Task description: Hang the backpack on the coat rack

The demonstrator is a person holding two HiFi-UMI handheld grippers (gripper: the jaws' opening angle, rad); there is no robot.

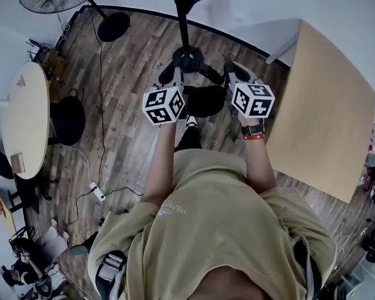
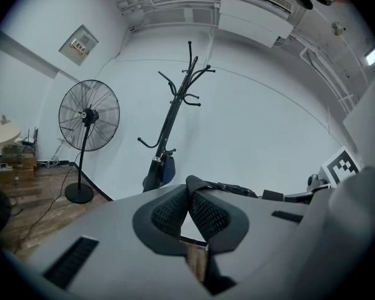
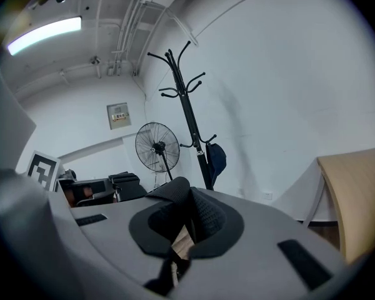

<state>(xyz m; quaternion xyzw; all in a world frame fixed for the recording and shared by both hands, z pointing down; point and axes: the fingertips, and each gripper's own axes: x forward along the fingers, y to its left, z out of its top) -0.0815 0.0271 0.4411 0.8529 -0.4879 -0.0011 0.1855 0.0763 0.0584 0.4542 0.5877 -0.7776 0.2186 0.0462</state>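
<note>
My left gripper (image 1: 172, 74) and right gripper (image 1: 236, 74) each pinch the backpack (image 1: 203, 100) straps (image 2: 189, 208); the coat rack (image 1: 183, 24) stands upright dead ahead, nearer my left.

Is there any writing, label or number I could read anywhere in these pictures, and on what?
No text can be read anywhere.
Print on the shirt: too blurred to read.
Labels on the wall panel: too small.
The marker cubes: black-and-white squares, no letters.
The backpack: no print shows.
</note>
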